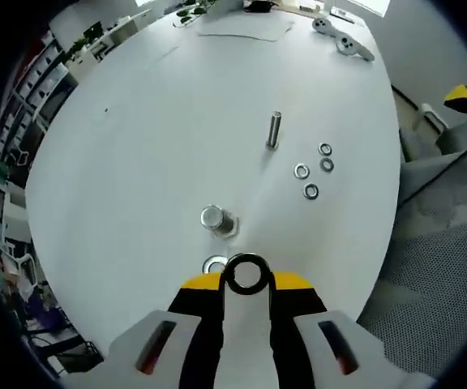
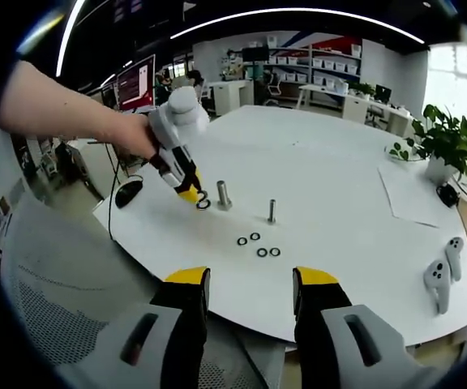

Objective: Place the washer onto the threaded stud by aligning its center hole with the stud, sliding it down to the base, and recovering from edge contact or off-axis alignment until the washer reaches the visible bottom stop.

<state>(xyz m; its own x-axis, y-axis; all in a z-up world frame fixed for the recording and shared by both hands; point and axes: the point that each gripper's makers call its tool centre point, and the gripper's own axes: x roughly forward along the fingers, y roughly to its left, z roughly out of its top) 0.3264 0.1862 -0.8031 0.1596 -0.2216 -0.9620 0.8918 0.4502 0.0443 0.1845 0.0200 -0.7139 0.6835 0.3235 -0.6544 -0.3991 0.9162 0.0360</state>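
On the white desk in the left gripper view, the left gripper has its yellow-tipped jaws closed on a dark washer, held upright on its edge so the hole faces the camera. Just past it lies another washer flat on the desk, and beyond that stands a thick threaded stud on its hex base. A thinner stud stands farther off, with four loose washers clustered to its right. Two white controllers lie near the far edge.

In the right gripper view, the right gripper hangs over the near desk edge, jaws spread wide and holding nothing. Across the desk a person's hand holds the left gripper, its washer just beside the thick stud and not yet over it. The thin stud and four washers sit nearer. A potted plant stands at the right.
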